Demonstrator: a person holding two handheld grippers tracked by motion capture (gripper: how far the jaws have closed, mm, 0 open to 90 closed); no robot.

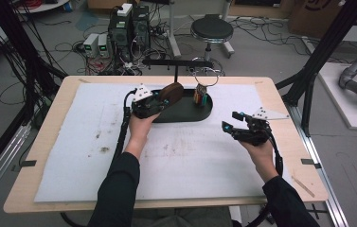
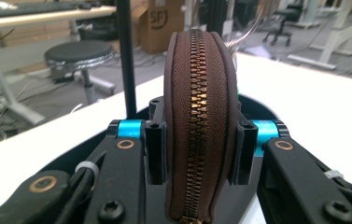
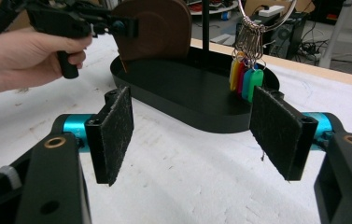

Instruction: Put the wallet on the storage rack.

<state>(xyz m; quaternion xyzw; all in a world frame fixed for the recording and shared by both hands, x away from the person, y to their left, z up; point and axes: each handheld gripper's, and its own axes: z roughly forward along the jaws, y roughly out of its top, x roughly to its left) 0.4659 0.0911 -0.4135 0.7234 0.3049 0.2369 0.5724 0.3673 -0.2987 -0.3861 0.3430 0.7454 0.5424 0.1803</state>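
The brown zipped pouch [image 1: 171, 93] stands on edge over the left end of the black oval tray [image 1: 185, 115], which lies at the far middle of the white mat [image 1: 72, 156]. In the left gripper view the pouch's [image 2: 197, 126] long axis runs upright, its zipper edge facing the camera and running top to bottom; in the right gripper view it [image 3: 152, 28] shows a broad flat side instead.

The left gripper [image 1: 153, 101] is clamped on the pouch, a pad pressing each flat side. The right gripper [image 1: 233, 124] hovers over the mat, right of and nearer than the tray, its jaws spread wide with nothing between them; its felt-like pads [image 3: 117, 133] show in its own view.

One pouch, one tray, one thin black post [image 3: 206, 23] rising from the tray. A wire ring [image 3: 262, 16] carries a bunch of coloured key tags [image 3: 247, 79] that hang over the tray's right end; the high view is too small to count the tags.
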